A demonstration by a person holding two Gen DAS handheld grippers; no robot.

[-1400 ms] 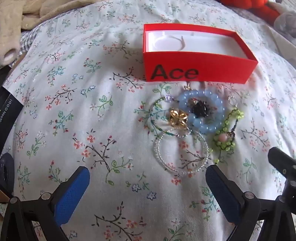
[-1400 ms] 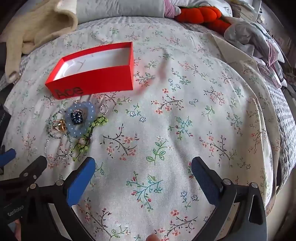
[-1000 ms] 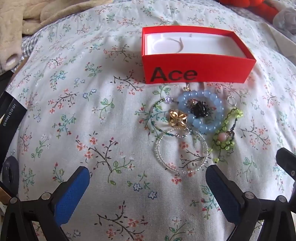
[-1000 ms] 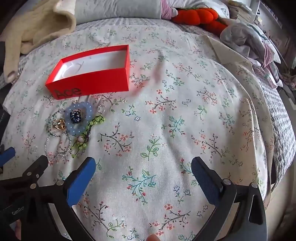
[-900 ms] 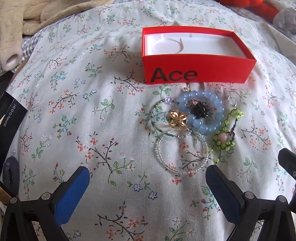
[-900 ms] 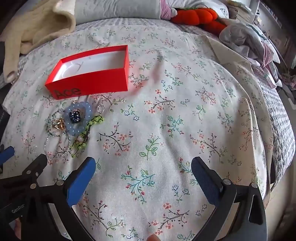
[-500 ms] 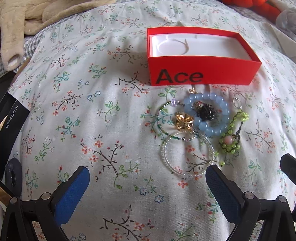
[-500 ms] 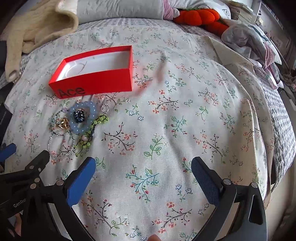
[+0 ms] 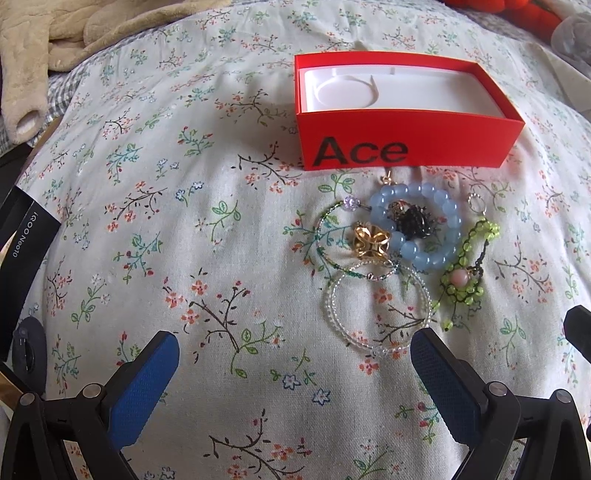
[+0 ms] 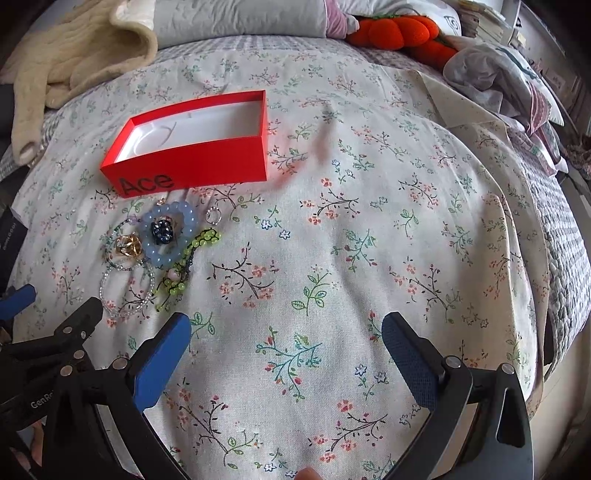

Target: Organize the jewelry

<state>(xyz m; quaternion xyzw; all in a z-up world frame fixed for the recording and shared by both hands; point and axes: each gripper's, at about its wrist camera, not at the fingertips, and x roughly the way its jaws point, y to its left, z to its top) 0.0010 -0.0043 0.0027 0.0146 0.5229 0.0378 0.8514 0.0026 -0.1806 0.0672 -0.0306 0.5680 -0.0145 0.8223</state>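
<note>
An open red "Ace" box (image 9: 406, 146) with a white lining sits on the floral bedspread; it also shows in the right wrist view (image 10: 192, 162). Just in front of it lies a pile of jewelry: a blue bead bracelet (image 9: 417, 227) (image 10: 168, 236) around a black piece (image 9: 415, 221), a gold flower piece (image 9: 371, 242), a clear bead bracelet (image 9: 380, 310), a thin green bead bracelet (image 9: 325, 236) and a green beaded charm (image 9: 467, 273) (image 10: 184, 266). My left gripper (image 9: 295, 369) is open and empty, just short of the pile. My right gripper (image 10: 286, 354) is open and empty, right of the pile.
A cream plush blanket (image 10: 74, 48) lies at the back left. Orange plush toys (image 10: 399, 29) and crumpled clothes (image 10: 498, 81) lie at the back right. A black packet (image 9: 26, 229) sits at the left edge. The bed edge (image 10: 554, 277) drops off on the right.
Both grippers have shifted slightly; the box and jewelry now sit a little further right and lower in the left wrist view. Nothing was picked up; both grippers stay open.
</note>
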